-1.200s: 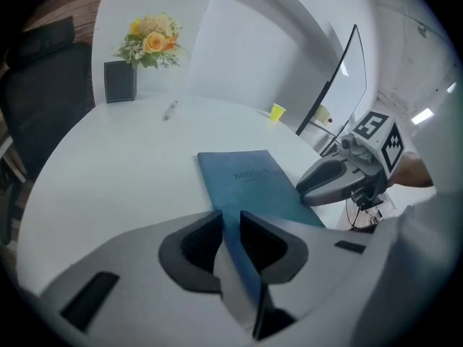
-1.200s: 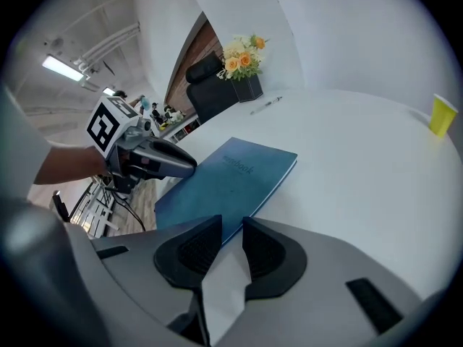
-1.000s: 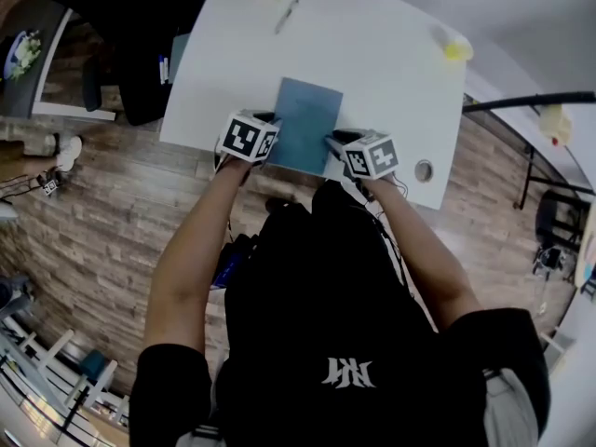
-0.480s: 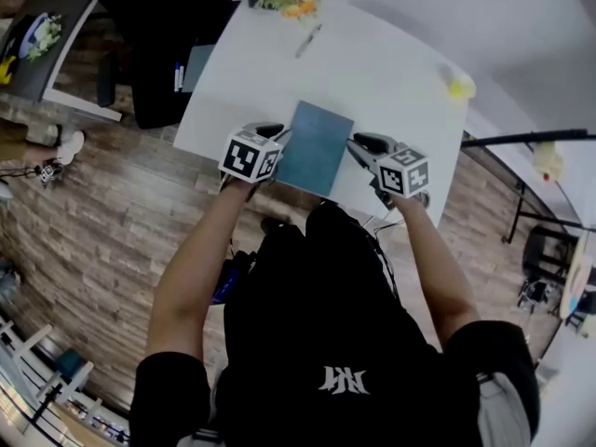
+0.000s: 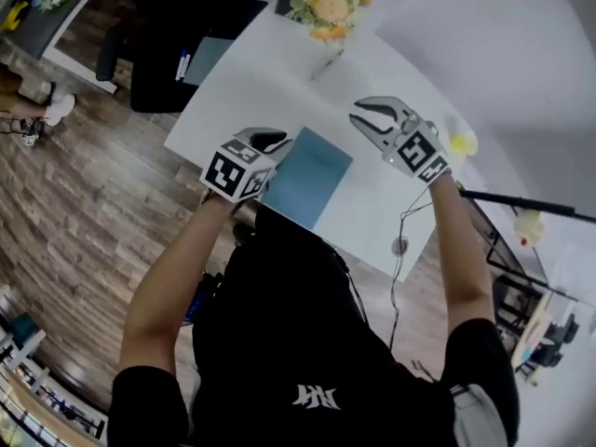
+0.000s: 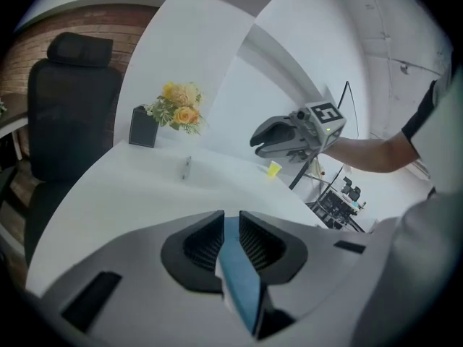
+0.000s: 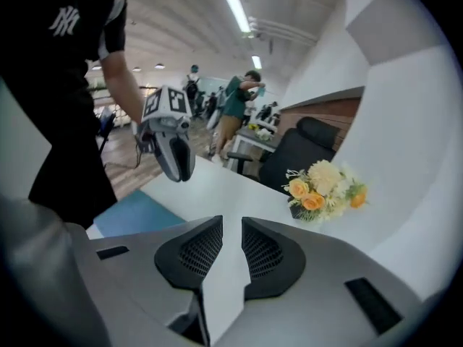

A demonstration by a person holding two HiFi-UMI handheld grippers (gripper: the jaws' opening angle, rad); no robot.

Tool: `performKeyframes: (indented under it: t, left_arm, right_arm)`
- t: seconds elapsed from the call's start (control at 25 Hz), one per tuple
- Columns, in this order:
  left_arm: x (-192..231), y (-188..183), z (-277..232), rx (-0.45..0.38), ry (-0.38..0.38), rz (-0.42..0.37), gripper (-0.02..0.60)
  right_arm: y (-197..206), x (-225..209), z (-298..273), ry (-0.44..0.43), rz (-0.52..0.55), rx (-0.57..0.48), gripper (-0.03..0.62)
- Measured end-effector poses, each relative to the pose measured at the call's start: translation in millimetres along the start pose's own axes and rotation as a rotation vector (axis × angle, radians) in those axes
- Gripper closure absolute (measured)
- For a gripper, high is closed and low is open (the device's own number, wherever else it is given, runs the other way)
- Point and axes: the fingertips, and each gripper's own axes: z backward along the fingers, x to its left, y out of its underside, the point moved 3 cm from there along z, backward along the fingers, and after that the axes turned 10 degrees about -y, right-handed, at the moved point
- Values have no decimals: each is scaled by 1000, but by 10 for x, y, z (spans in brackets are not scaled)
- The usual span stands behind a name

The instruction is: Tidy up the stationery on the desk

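A blue notebook [image 5: 307, 177] lies flat near the front of the white desk [image 5: 270, 82]. My left gripper [image 5: 268, 143] is shut on its left edge; in the left gripper view the blue cover [image 6: 239, 280] sits between the pads. My right gripper [image 5: 370, 124] hangs in the air past the notebook's far right corner, jaws slightly apart with nothing between them [image 7: 231, 230]. A pen [image 5: 326, 63] lies farther back, near the flowers. A small yellow cup [image 5: 461, 142] stands at the desk's right edge.
Yellow flowers in a black vase [image 5: 326, 3] stand at the desk's far edge. A black office chair [image 6: 69, 114] is behind the desk on the left. A cable hole [image 5: 399, 245] sits near the front right corner. People stand in the background of the right gripper view.
My right gripper has left the notebook's right edge and risen forward and to the right. The left gripper still holds the notebook's left edge.
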Motion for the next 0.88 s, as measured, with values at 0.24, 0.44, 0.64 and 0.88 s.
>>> performKeyframes:
  t: [0.24, 0.44, 0.64, 0.88]
  left_arm:
    - [85, -164, -125, 14, 43, 11, 515]
    - [237, -326, -421, 15, 7, 36, 515]
    - [261, -383, -627, 43, 4, 83, 515]
    - [211, -416, -642, 57, -1, 102, 515]
  right_arm:
    - [447, -614, -491, -200, 108, 84, 490]
    - [722, -966, -834, -259, 129, 64, 490]
    - [816, -1103, -1136, -319, 234, 59, 461]
    - [943, -1309, -1351, -359, 322, 71, 459]
